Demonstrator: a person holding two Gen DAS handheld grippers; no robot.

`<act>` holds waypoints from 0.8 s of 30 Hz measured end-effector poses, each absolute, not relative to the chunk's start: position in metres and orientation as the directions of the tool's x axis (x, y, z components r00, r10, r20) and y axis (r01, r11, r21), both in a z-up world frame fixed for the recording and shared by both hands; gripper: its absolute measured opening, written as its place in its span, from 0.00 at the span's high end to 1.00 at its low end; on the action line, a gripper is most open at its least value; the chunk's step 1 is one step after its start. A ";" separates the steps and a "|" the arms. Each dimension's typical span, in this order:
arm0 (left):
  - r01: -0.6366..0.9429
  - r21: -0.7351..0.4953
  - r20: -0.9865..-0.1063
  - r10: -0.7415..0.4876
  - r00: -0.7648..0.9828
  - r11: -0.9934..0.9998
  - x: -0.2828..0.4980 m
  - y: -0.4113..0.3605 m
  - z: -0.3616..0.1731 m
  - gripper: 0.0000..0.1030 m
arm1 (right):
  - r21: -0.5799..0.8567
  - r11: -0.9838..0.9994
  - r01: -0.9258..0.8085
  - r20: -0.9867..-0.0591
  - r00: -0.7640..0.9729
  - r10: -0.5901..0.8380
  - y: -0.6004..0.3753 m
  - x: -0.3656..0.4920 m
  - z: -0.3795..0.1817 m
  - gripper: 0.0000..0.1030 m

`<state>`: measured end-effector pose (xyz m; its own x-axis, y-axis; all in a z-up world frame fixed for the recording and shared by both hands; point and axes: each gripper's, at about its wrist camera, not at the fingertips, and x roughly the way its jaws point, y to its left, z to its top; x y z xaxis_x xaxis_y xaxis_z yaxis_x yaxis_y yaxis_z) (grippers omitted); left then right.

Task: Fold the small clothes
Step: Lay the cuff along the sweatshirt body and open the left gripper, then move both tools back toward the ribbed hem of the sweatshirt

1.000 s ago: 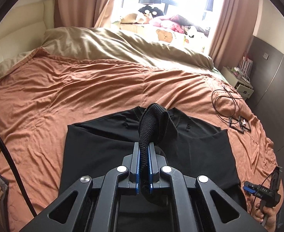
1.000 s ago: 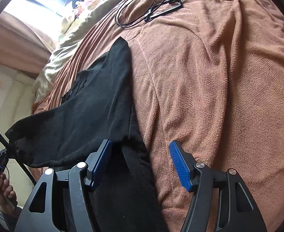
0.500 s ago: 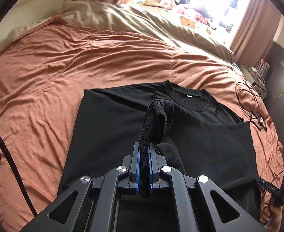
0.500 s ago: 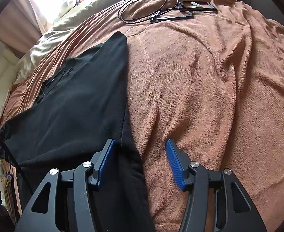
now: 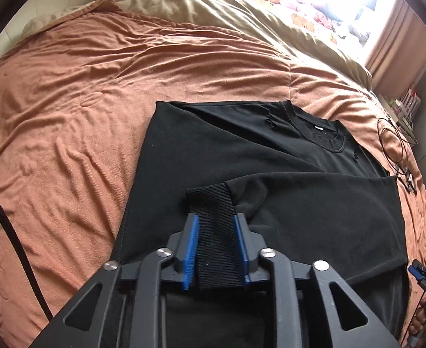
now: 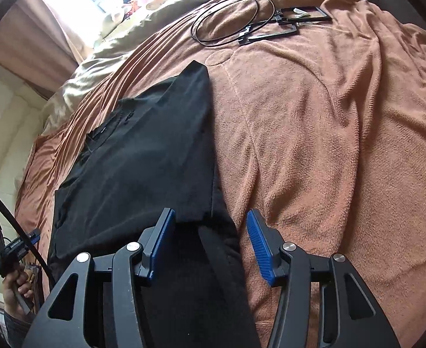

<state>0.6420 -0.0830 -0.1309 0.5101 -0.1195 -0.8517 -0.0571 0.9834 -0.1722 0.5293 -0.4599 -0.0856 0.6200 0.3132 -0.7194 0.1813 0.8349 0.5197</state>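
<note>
A black long-sleeved shirt (image 5: 241,145) lies on the orange blanket (image 5: 82,92), collar (image 5: 323,133) toward the pillows, one sleeve folded across its body. My left gripper (image 5: 215,217) hovers low over it. Its jaws are opening, and the ribbed cuff (image 5: 210,200) lies flat between the blue pads, no longer pinched. In the right wrist view my right gripper (image 6: 210,217) stands open astride the shirt's (image 6: 143,156) right edge; cloth lies between its pads without being pressed. The left gripper (image 6: 12,249) also shows at the far left of that view, in a hand.
A coiled black cable (image 6: 230,20) and black frames (image 6: 288,23) lie on the blanket beyond the shirt's right side. A beige duvet (image 5: 241,14) and soft toys sit at the head of the bed by the bright window. A nightstand (image 5: 404,110) stands to the right.
The left gripper sank toward the shirt and its jaws parted; the pinched, raised cuff now lies flat on the shirt. The right gripper's jaws narrowed slightly and it hardly moved.
</note>
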 end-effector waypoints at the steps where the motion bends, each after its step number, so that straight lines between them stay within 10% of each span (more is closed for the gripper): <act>1: -0.059 -0.162 -0.854 -0.110 0.508 0.985 0.644 -0.083 -0.135 0.58 | 0.517 0.836 0.183 -0.722 0.618 0.311 -0.460 0.531 -0.089 0.52; 24: -0.074 -0.062 -0.888 -0.021 0.459 0.995 0.694 -0.073 -0.194 0.53 | 0.419 0.868 0.265 -0.742 0.651 0.160 -0.443 0.522 -0.099 0.54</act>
